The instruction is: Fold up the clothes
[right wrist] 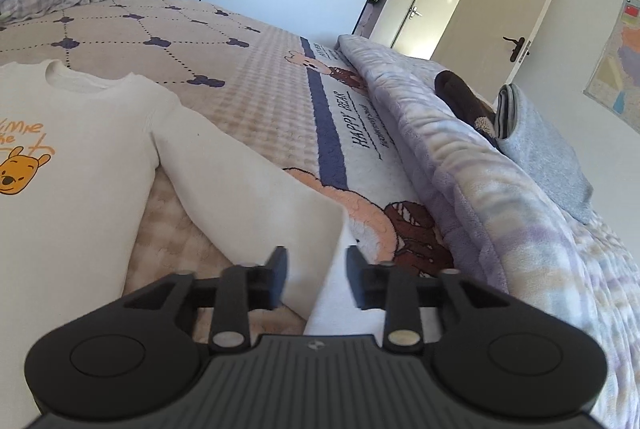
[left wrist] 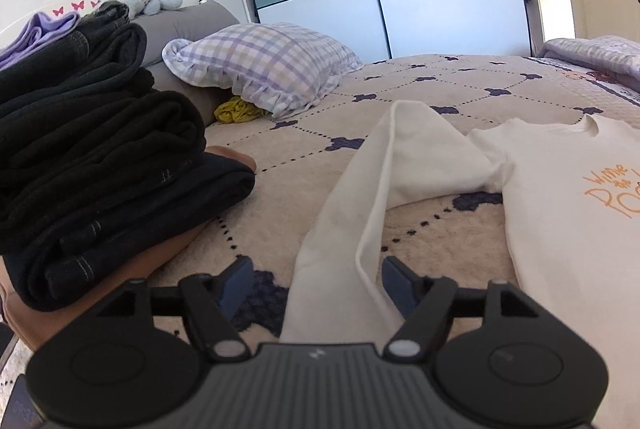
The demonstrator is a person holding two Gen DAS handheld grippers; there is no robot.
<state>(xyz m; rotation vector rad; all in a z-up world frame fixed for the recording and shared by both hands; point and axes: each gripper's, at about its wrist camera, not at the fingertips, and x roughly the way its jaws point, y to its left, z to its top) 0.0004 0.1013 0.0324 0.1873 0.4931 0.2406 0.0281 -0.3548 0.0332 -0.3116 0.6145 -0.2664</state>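
White sweatshirt (right wrist: pixel 80 189) with orange "Winnie" script, blanket (right wrist: pixel 360 125) reading "HAPPY BEAR", left tool (left wrist: pixel 316 281) and right tool (right wrist: pixel 316 269) spread around sleeves.

White sweatshirt (right wrist: pixel 72 165), left of right tongs: orange "Winnie the…", partly cut | bed cover (right wrist: pixel 360 133), ahead-right: "HAPPY BEAR"; smaller line unreadable

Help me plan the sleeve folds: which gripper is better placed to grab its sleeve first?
Right, probably: the right gripper straddles its flat sleeve's cuff. The left gripper's sleeve is bent.
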